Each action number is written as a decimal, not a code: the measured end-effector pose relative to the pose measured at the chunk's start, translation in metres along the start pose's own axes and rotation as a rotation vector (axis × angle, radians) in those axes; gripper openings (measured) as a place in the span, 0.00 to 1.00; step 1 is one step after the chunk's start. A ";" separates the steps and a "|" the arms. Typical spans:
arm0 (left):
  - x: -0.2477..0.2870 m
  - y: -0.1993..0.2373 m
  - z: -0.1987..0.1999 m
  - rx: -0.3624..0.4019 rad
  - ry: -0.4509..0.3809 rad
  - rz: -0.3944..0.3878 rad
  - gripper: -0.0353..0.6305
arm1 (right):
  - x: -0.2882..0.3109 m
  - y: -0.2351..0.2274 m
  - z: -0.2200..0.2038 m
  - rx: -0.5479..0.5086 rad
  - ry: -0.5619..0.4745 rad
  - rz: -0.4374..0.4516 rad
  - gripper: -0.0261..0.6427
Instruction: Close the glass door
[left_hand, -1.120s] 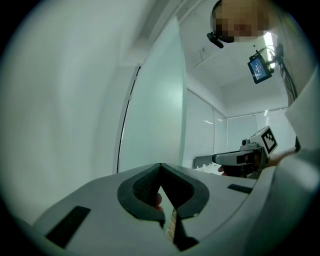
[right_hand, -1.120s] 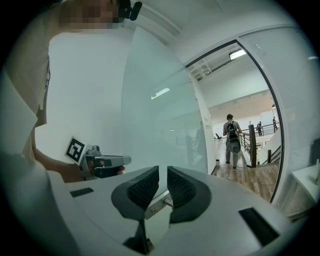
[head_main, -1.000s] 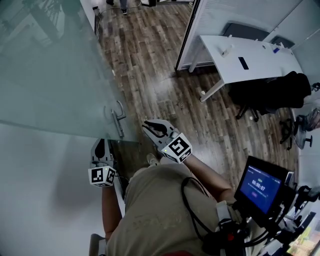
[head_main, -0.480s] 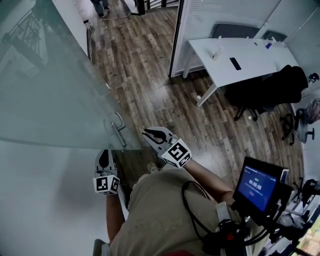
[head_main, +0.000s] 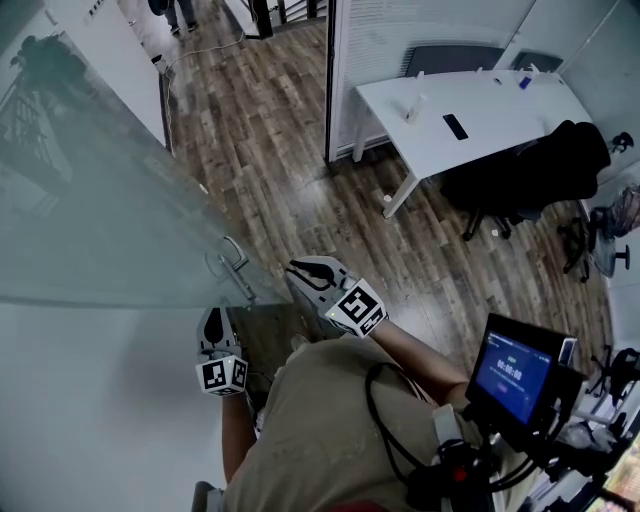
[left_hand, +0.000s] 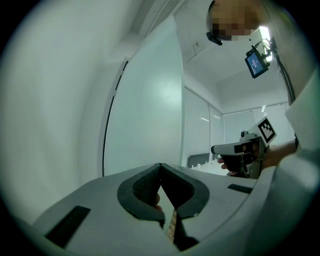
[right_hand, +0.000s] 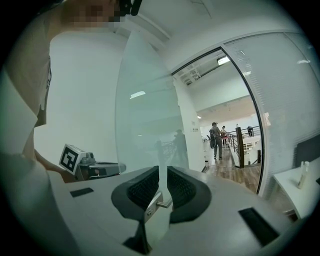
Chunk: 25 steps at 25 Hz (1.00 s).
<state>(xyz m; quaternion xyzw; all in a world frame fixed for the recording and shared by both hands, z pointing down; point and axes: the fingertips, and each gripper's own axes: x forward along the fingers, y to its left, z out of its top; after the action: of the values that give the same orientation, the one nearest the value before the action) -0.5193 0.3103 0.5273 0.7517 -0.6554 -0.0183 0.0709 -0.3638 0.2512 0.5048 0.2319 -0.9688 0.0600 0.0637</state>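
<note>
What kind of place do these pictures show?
Most likely an office: a white desk with a black swivel chair, a frosted glass door and a wood floor.

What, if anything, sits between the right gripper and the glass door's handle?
Nothing visible does. The right gripper is a little short of the glass door's free edge. The door handle shows straight ahead through the gap between its parted jaws.

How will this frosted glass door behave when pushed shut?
Probably heavy and rigid: the frosted glass door is one tall pane, so it should swing slowly. Its smooth face looks slippery; the metal lever handle likely offers surer purchase.
</note>
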 end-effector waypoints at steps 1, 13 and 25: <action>0.007 -0.013 -0.003 0.004 0.003 0.001 0.08 | -0.011 -0.011 -0.003 0.003 -0.003 -0.003 0.11; 0.099 -0.094 0.033 0.130 0.052 -0.011 0.08 | -0.067 -0.105 0.030 0.059 -0.037 -0.016 0.11; 0.172 -0.145 0.037 0.261 0.083 -0.060 0.08 | -0.124 -0.164 0.029 0.084 -0.068 -0.045 0.11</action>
<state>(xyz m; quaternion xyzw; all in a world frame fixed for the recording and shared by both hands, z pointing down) -0.3571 0.1565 0.4832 0.7738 -0.6261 0.0963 -0.0009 -0.1822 0.1570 0.4714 0.2580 -0.9616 0.0913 0.0221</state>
